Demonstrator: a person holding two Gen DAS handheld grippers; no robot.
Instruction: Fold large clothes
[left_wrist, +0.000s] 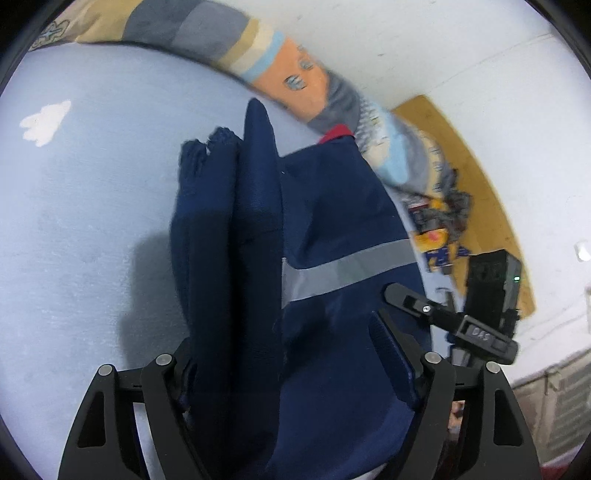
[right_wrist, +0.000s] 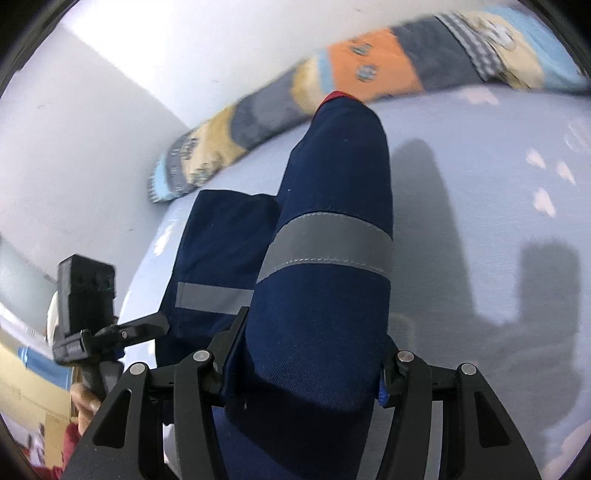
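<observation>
A navy work garment (left_wrist: 332, 221) with a grey reflective stripe (left_wrist: 351, 269) hangs in folded layers over a pale blue bed sheet (left_wrist: 92, 203). My left gripper (left_wrist: 284, 343) is shut on its near edge, and the thick cloth fills the space between the fingers. In the right wrist view the same navy garment (right_wrist: 332, 177) runs away from me with a grey band (right_wrist: 328, 240) across it, and my right gripper (right_wrist: 314, 339) is shut on that part. A red trim (right_wrist: 338, 96) shows at the far end. Both grippers hold the cloth side by side, close together.
A patchwork blanket (left_wrist: 207, 33) in orange, grey and tan lies along the white wall at the bed's far edge. Beyond the bed's side are a wooden board (left_wrist: 480, 177) and cluttered boxes (left_wrist: 439, 236). A hand and red sleeve (right_wrist: 79, 417) hold the left gripper's handle.
</observation>
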